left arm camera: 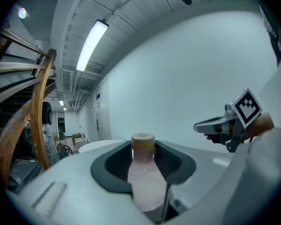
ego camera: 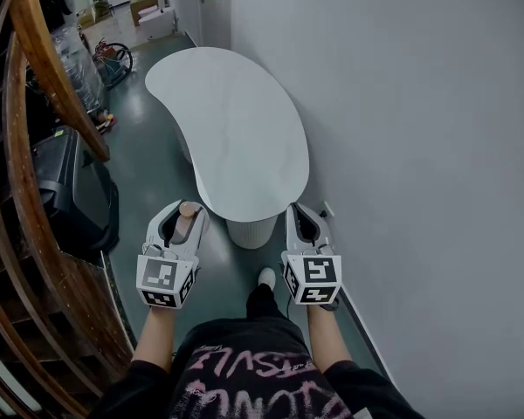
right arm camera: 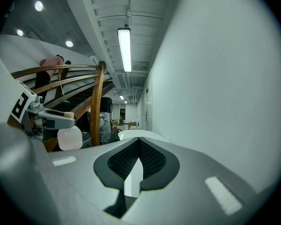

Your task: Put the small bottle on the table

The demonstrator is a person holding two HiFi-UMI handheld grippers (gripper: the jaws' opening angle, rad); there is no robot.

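Holding the small bottle [left arm camera: 147, 179] clamped between the jaws of my left gripper [ego camera: 182, 221], cap toward the jaw tips, in the air just short of the white table's [ego camera: 236, 129] near end. My right gripper [ego camera: 302, 227] hangs alongside, jaws pressed together, nothing between them.

My head view looks steeply down on the white table [ego camera: 236, 138], whose near edge lies just beyond the left gripper [ego camera: 185, 210] and right gripper [ego camera: 299, 209]. Each gripper view looks level along its own jaws toward that edge. All three share the table and small bottle [ego camera: 187, 224].
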